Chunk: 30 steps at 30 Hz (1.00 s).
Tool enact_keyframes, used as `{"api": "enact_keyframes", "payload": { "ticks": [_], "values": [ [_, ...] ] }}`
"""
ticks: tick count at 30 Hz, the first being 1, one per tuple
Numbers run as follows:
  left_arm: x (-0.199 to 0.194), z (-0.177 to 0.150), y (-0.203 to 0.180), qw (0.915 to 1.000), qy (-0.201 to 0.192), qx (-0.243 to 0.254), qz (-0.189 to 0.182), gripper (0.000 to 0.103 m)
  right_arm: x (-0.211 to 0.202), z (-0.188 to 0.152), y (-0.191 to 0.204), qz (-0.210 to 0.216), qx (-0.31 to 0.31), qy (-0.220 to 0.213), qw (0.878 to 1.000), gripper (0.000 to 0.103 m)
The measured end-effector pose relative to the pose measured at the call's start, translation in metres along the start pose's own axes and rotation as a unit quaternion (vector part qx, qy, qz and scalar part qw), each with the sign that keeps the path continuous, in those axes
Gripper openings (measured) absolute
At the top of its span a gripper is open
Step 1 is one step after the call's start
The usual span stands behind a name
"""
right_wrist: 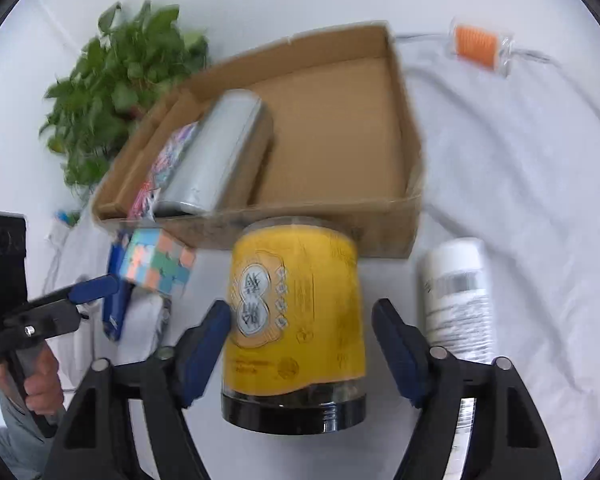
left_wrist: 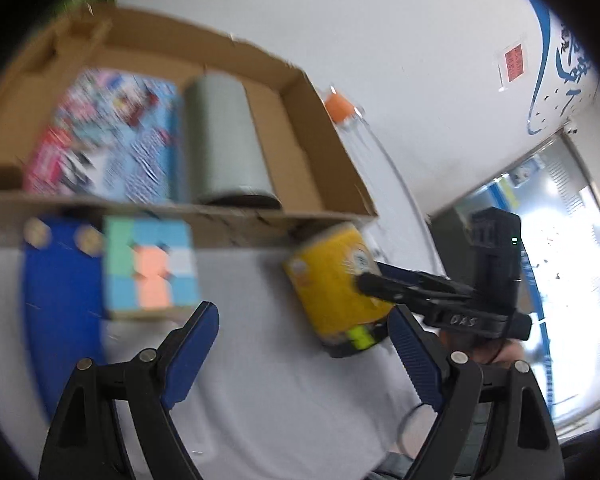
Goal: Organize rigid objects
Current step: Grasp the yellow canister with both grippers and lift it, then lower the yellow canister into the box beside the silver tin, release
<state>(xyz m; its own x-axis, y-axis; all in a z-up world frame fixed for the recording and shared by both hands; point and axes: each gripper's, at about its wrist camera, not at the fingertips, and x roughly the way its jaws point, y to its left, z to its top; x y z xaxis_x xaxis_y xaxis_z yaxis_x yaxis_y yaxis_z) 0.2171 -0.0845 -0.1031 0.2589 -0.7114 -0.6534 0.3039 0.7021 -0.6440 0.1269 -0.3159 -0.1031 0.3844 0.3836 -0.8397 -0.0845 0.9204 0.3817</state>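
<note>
My right gripper point(right_wrist: 300, 332) stands half open around the yellow jar point(right_wrist: 296, 320). The left pad looks to touch the jar and the right pad stands clear, so I cannot tell whether it grips. The jar sits just near of the cardboard box point(right_wrist: 400, 216). My left gripper point(left_wrist: 300, 336) gapes wide, holding nothing, near the puzzle cube point(left_wrist: 150, 268) on the blue case point(left_wrist: 60, 280).
</note>
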Motion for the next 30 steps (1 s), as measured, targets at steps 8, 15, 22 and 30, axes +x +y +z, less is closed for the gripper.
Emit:
{"api": "enact_keyframes", "payload": {
  "ticks": [8,15,22,30],
  "values": [
    [0.041,0.0,0.013,0.9953,0.074,-0.058,-0.023,0.088,0.031,-0.024,0.034,0.069,-0.033,0.068,0.995,0.085],
    [0.041,-0.016,0.02,0.9943,0.079,-0.072,-0.005,0.083,0.038,-0.047,0.06,0.054,-0.014,0.066,0.996,0.084],
    [-0.008,0.051,-0.054,0.9984,-0.025,0.051,0.007,0.082,-0.032,0.008,0.079,0.046,-0.029,-0.063,0.997,0.084],
    [0.031,0.15,-0.04,0.9976,0.005,0.065,0.025,0.08,-0.007,0.101,0.035,0.053,0.006,-0.071,0.996,0.084]
  ]
}}
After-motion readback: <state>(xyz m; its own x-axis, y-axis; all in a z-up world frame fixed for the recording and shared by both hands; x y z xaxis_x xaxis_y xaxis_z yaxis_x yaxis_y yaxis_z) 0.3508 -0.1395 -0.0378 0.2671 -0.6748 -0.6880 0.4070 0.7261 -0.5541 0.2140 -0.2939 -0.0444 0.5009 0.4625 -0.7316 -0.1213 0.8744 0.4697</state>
